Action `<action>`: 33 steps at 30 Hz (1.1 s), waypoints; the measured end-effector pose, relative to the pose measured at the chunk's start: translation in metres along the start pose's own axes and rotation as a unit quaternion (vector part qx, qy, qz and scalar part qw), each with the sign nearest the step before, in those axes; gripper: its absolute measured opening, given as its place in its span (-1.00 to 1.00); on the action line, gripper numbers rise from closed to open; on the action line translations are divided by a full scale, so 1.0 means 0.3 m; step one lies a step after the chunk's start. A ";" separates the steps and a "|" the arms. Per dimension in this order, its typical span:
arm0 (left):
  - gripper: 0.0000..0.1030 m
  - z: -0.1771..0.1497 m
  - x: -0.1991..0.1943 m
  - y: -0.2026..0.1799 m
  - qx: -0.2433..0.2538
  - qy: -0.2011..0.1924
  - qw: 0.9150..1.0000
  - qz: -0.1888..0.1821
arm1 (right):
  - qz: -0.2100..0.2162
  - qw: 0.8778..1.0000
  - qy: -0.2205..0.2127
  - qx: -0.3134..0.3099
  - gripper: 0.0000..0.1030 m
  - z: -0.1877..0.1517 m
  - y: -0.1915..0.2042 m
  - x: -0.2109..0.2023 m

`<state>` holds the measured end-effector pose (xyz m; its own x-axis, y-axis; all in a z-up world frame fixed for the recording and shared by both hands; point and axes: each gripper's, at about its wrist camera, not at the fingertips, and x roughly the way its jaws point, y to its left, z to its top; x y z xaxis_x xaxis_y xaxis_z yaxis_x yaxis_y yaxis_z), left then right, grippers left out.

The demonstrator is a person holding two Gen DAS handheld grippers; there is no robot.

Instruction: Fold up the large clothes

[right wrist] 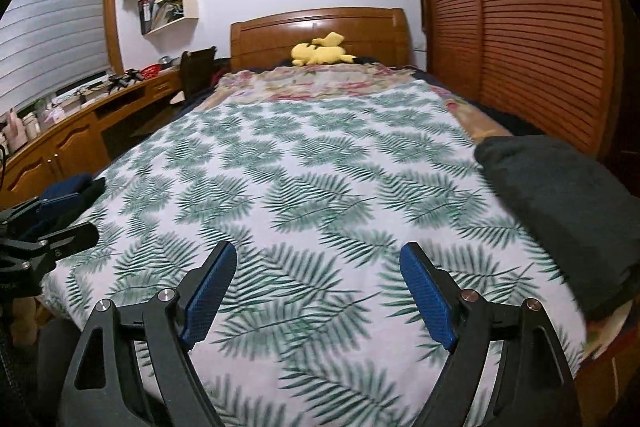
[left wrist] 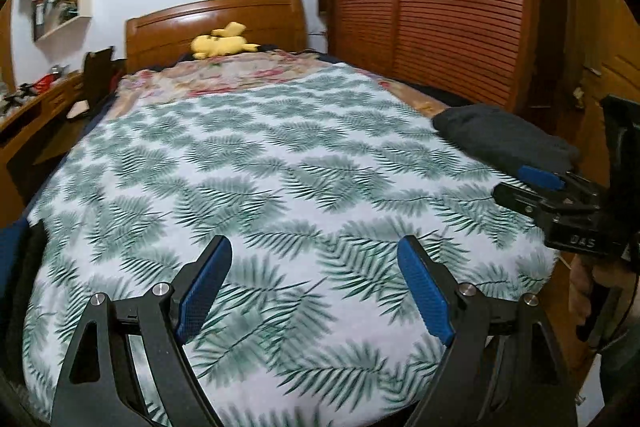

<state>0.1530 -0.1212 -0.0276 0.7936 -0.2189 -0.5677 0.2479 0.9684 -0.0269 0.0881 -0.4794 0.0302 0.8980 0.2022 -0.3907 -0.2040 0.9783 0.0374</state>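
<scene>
Two hand-held grippers, left [left wrist: 314,287] and right [right wrist: 318,291], jaws apart, empty. One dark folded garment [right wrist: 560,211] lies on the leaf-print sheet [left wrist: 260,167]. One yellow plush toy [right wrist: 322,54] by the headboard.

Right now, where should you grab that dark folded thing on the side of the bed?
Probably by its near end. The dark folded garment lies flat along the edge of the leaf-print blanket by the wardrobe, on the right gripper's side. Slide one open finger under that near end and pinch the stacked layers together; the top is too broad and flat to straddle.
</scene>
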 end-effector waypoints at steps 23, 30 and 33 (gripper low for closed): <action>0.66 -0.043 -0.396 0.197 -0.055 -0.084 0.992 0.081 | 0.053 0.996 -0.058 -0.030 0.65 0.031 0.212 -0.104; 0.66 -0.013 -0.505 0.198 -0.054 -0.124 0.987 0.090 | 0.046 0.993 -0.102 -0.038 0.65 0.040 0.245 -0.179; 0.66 -0.006 -0.540 0.194 -0.053 -0.137 0.985 0.090 | 0.045 0.991 -0.116 -0.040 0.65 0.022 0.254 -0.196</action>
<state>0.0379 -0.0290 0.0614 0.9433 -0.0532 -0.3275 0.0423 0.9983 -0.0403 0.0222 -0.4163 0.0620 0.9383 0.3032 -0.1666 -0.3098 0.9507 -0.0145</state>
